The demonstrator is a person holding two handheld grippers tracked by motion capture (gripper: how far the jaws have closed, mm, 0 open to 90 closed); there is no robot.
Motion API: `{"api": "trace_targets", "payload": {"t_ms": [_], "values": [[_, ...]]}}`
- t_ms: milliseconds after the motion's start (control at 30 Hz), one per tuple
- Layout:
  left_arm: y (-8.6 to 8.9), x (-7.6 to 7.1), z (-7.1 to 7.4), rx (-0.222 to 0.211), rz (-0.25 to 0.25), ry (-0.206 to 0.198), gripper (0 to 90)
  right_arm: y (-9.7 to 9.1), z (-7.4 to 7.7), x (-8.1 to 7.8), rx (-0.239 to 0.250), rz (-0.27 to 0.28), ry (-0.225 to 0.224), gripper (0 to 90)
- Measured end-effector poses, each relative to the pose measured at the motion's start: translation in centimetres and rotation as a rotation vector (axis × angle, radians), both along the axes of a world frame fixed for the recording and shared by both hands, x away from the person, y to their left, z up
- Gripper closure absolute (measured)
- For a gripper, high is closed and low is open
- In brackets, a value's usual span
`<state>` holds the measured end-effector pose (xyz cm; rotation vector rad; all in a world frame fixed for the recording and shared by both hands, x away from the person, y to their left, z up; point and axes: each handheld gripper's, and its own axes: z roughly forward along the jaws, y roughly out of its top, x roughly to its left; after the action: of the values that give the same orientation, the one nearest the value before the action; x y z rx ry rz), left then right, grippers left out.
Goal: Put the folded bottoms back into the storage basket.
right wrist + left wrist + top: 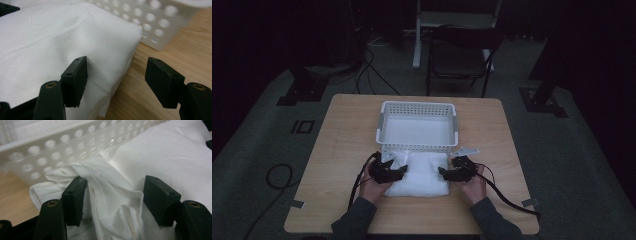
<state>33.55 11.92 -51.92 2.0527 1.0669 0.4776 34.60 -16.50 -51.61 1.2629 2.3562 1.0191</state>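
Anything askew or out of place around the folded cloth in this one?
One thing: the folded white cloth is neat on its right edge, but at its left end a loose flap is bunched and wrinkled against the perforated basket, between the open jaws of the left claw. Nothing spilled or damaged.

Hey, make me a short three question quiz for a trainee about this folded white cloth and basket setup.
1. True or false: the folded white cloth lies inside the white basket.
2. Which gripper has a raised fold of cloth between its jaws: A) left gripper B) right gripper?
3. What does the cloth rest on?

Key:
1. False. It lies on the table in front of the basket.
2. A. A bunched fold stands between the left gripper's jaws, which are not pressed shut on it; the right gripper straddles the cloth's edge, one jaw over cloth, one over bare wood.
3. The wooden table.
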Motion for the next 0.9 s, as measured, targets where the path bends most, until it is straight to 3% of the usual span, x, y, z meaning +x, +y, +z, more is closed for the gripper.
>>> {"api": "trace_targets", "payload": {"t_ms": [200, 367, 467, 633, 700, 767, 900], "values": [[-0.1, 0.3, 0.5, -0.008, -0.007, 0.007, 36.5, -0.9, 0.0, 0.0, 0.012, -0.01, 0.013, 35.2], [2.2, -0.8, 1.9, -0.069, 0.009, 0.007, 36.2, -1.1, 0.9, -0.5, 0.043, 0.013, 0.01, 41.1], [3.5, -1.5, 2.1, -0.083, 0.029, 0.014, 35.3, -1.0, 1.1, -0.7, 0.064, 0.018, 0.006, 41.9], [4.7, -2.1, 1.7, -0.102, 0.081, 0.042, 21.9, -0.3, 1.3, -1.0, 0.049, 0.011, -0.019, 31.6], [4.7, -1.7, 1.1, -0.132, 0.065, 0.09, 16.2, 0.2, 1.2, -1.0, 0.046, 0.024, -0.025, 29.5], [4.6, -1.6, 1.0, -0.132, 0.065, 0.094, 14.7, 0.5, 0.9, -0.9, 0.063, 0.027, -0.009, 27.5], [3.9, -0.6, -0.4, -0.113, 0.057, 0.121, 9.7, 0.7, 0.0, -0.1, 0.046, 0.007, 0.018, 19.1]]}}
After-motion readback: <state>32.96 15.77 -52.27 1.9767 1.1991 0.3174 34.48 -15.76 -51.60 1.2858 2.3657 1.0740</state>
